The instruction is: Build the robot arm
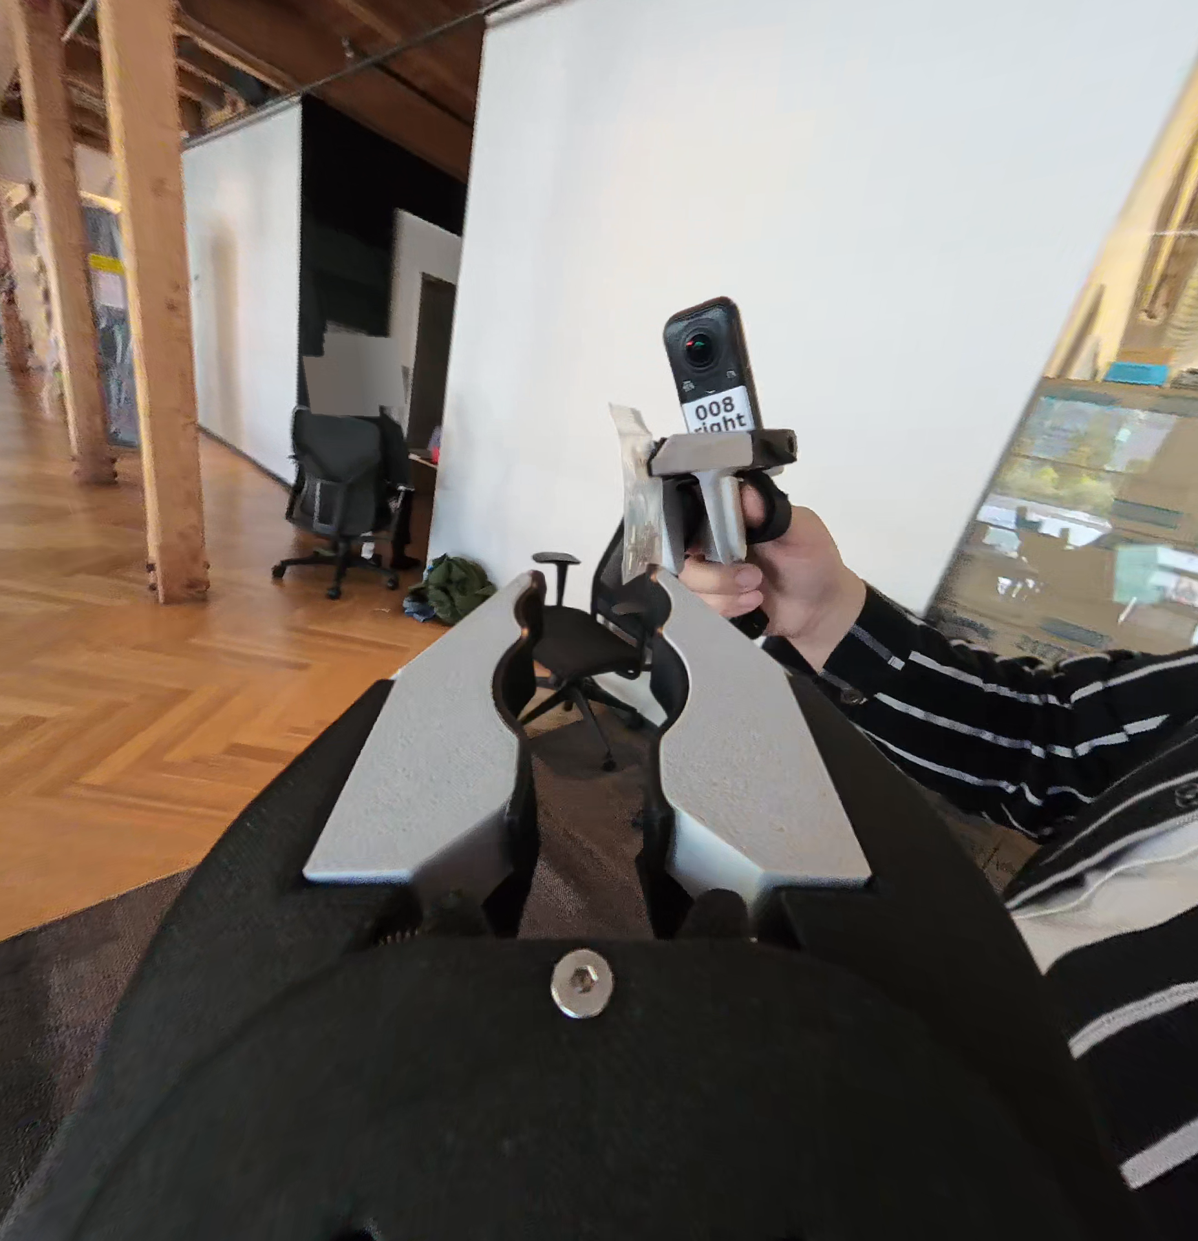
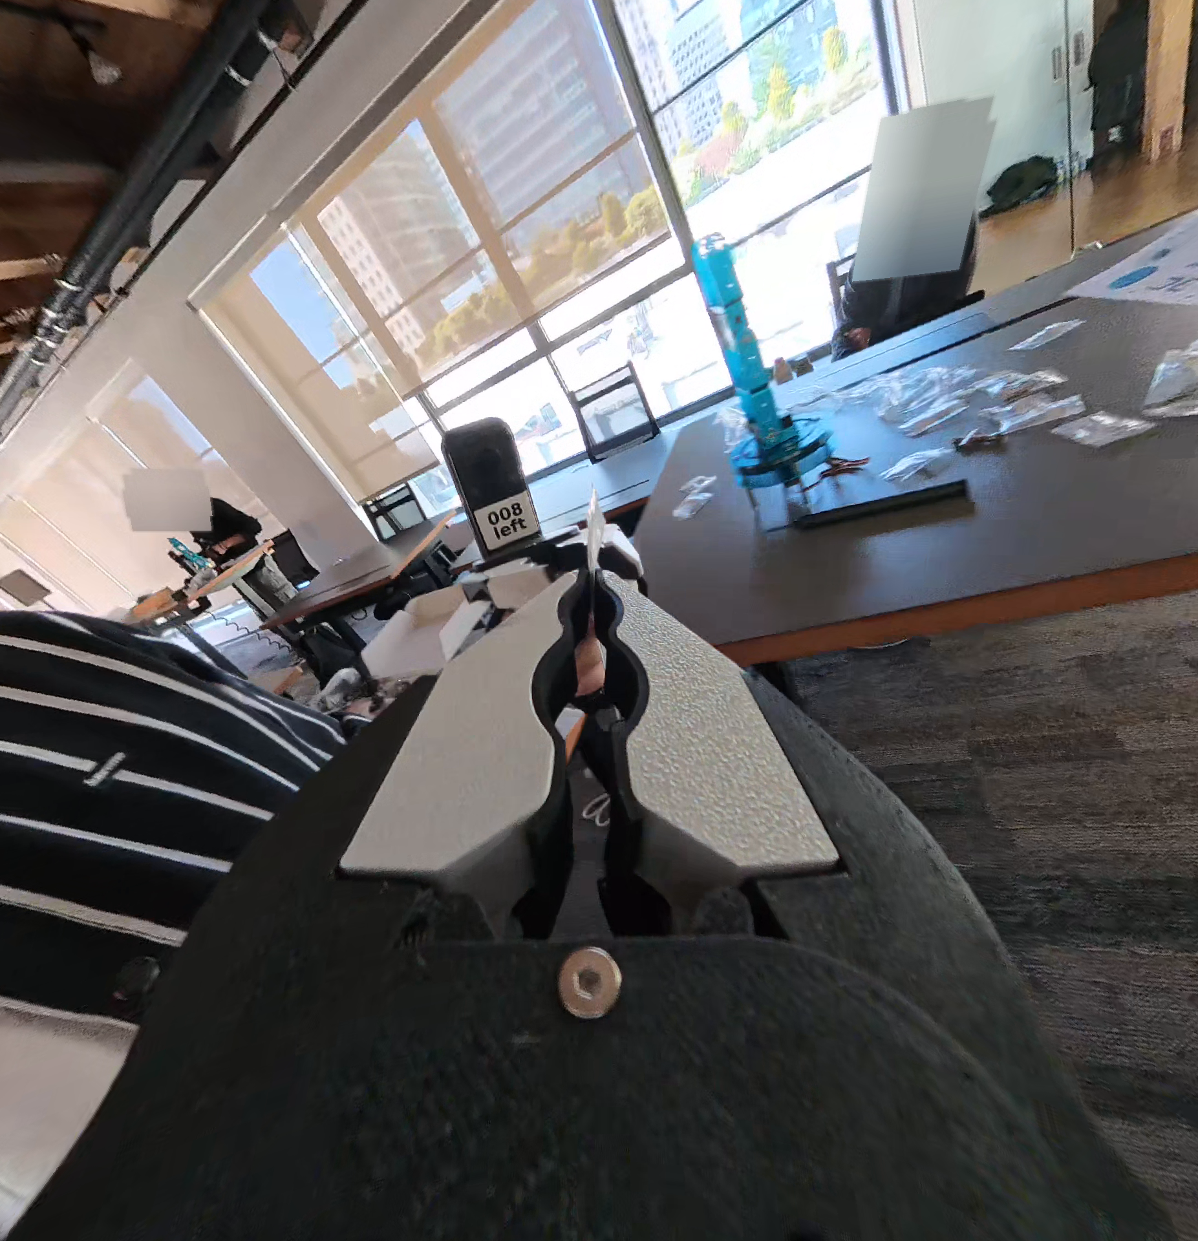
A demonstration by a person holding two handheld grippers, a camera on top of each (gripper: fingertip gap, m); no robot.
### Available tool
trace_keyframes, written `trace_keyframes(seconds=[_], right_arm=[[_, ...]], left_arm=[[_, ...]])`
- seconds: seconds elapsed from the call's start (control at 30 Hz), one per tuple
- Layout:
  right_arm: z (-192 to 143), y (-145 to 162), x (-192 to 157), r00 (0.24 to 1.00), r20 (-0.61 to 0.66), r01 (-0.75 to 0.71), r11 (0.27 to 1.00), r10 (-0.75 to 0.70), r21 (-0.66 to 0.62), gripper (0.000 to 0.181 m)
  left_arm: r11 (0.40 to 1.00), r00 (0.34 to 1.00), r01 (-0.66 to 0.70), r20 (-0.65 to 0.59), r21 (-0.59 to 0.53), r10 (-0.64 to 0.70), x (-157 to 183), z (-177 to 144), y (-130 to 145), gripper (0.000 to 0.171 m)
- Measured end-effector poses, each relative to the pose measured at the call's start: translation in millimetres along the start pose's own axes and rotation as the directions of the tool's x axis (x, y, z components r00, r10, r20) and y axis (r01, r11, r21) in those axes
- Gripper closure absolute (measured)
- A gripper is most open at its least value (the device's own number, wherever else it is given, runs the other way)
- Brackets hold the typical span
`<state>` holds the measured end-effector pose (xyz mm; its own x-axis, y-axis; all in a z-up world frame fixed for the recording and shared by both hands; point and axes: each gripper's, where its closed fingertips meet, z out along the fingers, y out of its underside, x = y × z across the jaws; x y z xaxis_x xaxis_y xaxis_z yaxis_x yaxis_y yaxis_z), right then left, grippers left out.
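Observation:
In the left wrist view my left gripper (image 1: 592, 583) is open and empty, held in the air above the floor. Just past its right fingertip (image 1: 655, 576) hangs the lower corner of a small clear plastic bag (image 1: 633, 497). A person's hand (image 1: 784, 577) holds my right gripper (image 1: 656, 470), which is shut on the upper part of that bag. In the right wrist view the right gripper (image 2: 592, 585) pinches the bag (image 2: 593, 530) edge-on at its tips. The left gripper (image 2: 515, 577) shows close behind it.
A dark table (image 2: 918, 577) at the right carries several small clear bags (image 2: 985, 403), a teal tower model (image 2: 750, 376) and a black bar (image 2: 878, 507). Office chairs (image 1: 341, 490) (image 1: 582, 645), a wooden post (image 1: 152, 302) and a green bag (image 1: 456, 585) stand on the wooden floor. The left gripper's tips are roughly 6 cm from the right gripper's.

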<state>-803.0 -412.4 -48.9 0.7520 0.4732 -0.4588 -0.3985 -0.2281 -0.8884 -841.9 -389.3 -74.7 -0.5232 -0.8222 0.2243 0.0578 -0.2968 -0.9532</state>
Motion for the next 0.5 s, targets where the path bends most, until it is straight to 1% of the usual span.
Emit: trace_keyframes(seconds=[0.1, 0.17, 0.3, 0.43, 0.5], right_arm=[[23.4, -26.7, 61.0, 0.999, 0.043, -0.023, 0.998, 0.026, -0.066, 0.181], [35.8, -41.8, 96.6, 0.997, 0.072, -0.029, 0.996, 0.036, -0.088, 0.181], [56.8, -65.9, 171.5, 0.993, 0.113, 0.003, 0.992, 0.011, -0.130, 0.181], [72.6, -82.9, 238.1, 0.971, 0.236, 0.012, 0.982, 0.034, -0.190, 0.181], [76.6, -92.5, 269.7, 0.954, 0.299, 0.033, 0.976, 0.034, -0.214, 0.181]], left_arm=[[1.000, 1.000, 0.026, 0.006, -0.002, -0.026, -63.4, 21.8, -20.8, 0.143], [1.000, 0.998, 0.014, 0.054, -0.017, -0.013, -107.3, 35.2, -28.0, 0.141], [0.999, 0.996, 0.037, 0.085, 0.008, -0.037, -175.6, 60.1, -42.9, 0.143], [0.999, 0.980, 0.038, 0.193, 0.014, -0.040, -249.7, 81.6, -41.5, 0.144], [0.998, 0.975, 0.055, 0.212, 0.023, -0.059, -278.8, 94.8, -39.3, 0.155]])
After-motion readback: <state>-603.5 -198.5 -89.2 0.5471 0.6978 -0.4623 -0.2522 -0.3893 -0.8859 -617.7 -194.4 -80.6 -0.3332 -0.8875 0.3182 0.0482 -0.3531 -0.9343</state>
